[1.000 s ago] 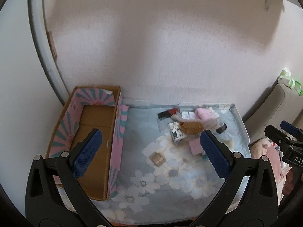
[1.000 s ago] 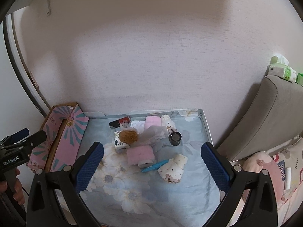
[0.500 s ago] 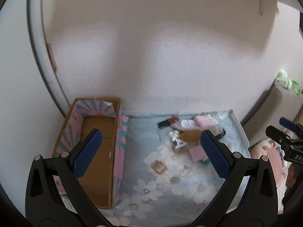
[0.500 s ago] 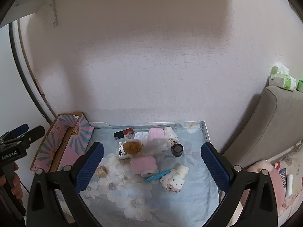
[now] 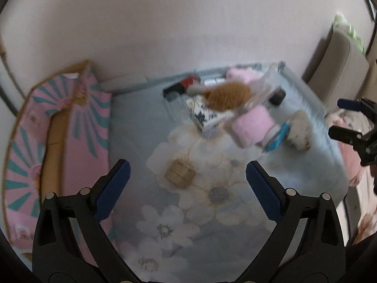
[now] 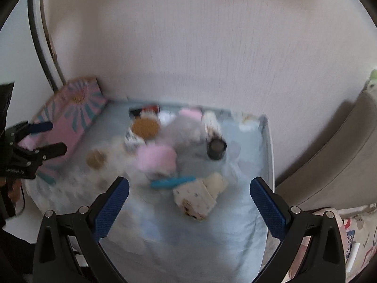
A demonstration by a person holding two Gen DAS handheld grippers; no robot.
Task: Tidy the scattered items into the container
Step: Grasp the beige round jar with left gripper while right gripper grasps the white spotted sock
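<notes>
Both views blurred. Left tool (image 5: 187,176) hangs over the flowered cloth (image 5: 212,224) on the tabletop, jaws wide but closing, nothing between the pads; a small tan spool (image 5: 180,174) lies on the cloth just ahead of the gap. Right tool (image 6: 189,197) also spread wide, nothing pinched, above the pale blue part of the cloth. The box (image 5: 59,141), pink with teal rays and a brown cardboard floor, sits open at the cloth's left edge, against the wall (image 5: 176,23); nothing visible on the part of its floor that shows. The scattered items lie in a heap at the far right of the cloth, well apart from the box: a brown puff (image 5: 227,95) on top of a black-and-white patterned carton (image 5: 202,115), a pink roll (image 5: 252,125) beside it, a blue stick (image 6: 173,182) touching the roll, a speckled cream bundle (image 6: 199,194) just in front of the right tool, a small dark jar (image 6: 216,148) farther back, a red-and-black item (image 5: 186,83) near the wall. A grey cushion (image 6: 341,155) stands to the right of the tabletop.
</notes>
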